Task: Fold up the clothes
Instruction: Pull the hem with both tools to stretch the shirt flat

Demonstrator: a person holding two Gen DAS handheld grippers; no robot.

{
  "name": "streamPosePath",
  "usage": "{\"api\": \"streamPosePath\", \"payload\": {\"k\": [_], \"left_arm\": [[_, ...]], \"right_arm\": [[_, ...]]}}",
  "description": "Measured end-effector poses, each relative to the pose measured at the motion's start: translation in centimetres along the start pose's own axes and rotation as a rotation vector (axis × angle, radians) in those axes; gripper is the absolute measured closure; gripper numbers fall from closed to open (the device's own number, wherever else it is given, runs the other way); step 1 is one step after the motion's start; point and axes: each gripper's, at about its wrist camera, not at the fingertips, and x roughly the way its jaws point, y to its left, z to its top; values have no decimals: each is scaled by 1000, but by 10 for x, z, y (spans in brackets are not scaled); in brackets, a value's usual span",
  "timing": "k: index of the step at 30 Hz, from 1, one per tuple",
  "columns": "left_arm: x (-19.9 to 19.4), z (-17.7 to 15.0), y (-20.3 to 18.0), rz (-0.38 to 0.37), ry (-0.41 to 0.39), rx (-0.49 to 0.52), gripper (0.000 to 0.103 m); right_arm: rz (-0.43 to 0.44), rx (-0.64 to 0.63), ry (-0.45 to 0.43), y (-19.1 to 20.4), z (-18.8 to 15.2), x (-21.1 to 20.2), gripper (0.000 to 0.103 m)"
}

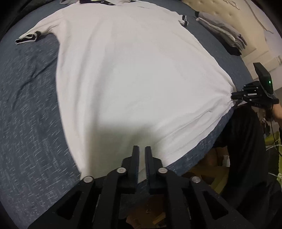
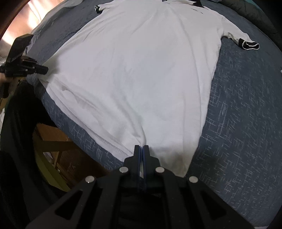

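Two tongs: the right tongs (image 2: 141, 148) pinch the soft, floppy shirt (image 2: 141, 70) hem; the left tongs (image 1: 142, 149) look slightly parted.

White polo shirt (image 1: 134, 79) lying spread out flat on the bed

The shirt is lying face up with its hem toward the bed's near edge and its dark collar (image 1: 98, 2) at the far end. Both short sleeves are sticking out sideways, each ending in a dark cuff (image 2: 249, 45). The fabric is bunching into small folds at both hem corners, and light creases are running along its body.
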Motion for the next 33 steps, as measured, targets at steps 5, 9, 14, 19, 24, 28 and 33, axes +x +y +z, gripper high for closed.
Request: {"api": "streamPosePath", "payload": {"k": [5,9,14,19,24,28,33], "left_arm": [[11,-4,-9,-5,12,27,69],[17,-5,-12,14,29,79,69],[24,-5,-14,46,59,154,93],[19,2,-3,18,53,142,101],[-14,1,9,-56,36,161,101],[-36,-1,5,-109,41,167,101],[-28,9,0,-117,78,175,101]], "right_arm": [[19,12,-7,-6,0,-6,101],[33,21,-12,-12,0,-11,101],[46,32,-16,-20,0,-14,101],[45,36,-24,-14,-2,-10,101],[69,41,-47,-16,-3,-22,100],[101,30,-51,-15,-5,-31,100],[114,8,-27,-12,-9,-31,100]]}}
